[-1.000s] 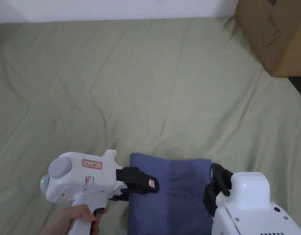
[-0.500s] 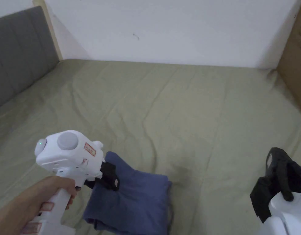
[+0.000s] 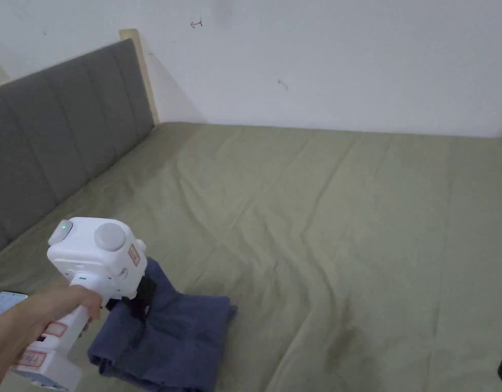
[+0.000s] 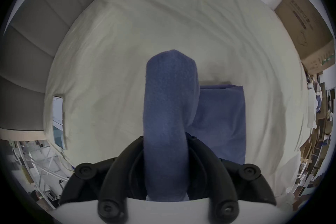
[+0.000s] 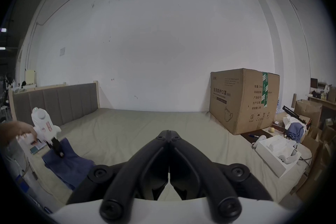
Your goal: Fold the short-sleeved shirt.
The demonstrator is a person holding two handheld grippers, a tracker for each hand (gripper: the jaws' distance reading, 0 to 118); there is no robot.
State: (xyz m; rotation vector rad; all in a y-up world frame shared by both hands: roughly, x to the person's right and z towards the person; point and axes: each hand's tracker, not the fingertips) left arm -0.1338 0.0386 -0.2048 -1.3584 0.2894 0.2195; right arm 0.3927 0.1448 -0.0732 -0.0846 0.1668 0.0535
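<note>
The blue short-sleeved shirt (image 3: 173,337) lies folded into a small bundle on the olive bed sheet (image 3: 321,214), near the front left. A hand holds my left gripper (image 3: 139,302), which is shut on the bundle's left edge. In the left gripper view a thick fold of the shirt (image 4: 169,109) bulges up between the jaws of the left gripper (image 4: 165,138). The remaining part lies flat to the right. My right gripper (image 5: 169,132) is shut with nothing in it, raised above the bed and well right of the shirt (image 5: 71,160). The left gripper (image 5: 57,148) shows at far left there.
A grey padded headboard (image 3: 56,153) runs along the bed's left side and a white wall stands behind. A large cardboard box (image 5: 243,100) stands on the bed's far right. A flat phone-like thing (image 3: 5,302) lies by the left edge. A white tray (image 5: 276,155) sits right.
The right gripper has come away from the shirt's right edge and shut. The left gripper keeps its hold and has pulled the bundle's edge up. The head camera has swung up and left.
</note>
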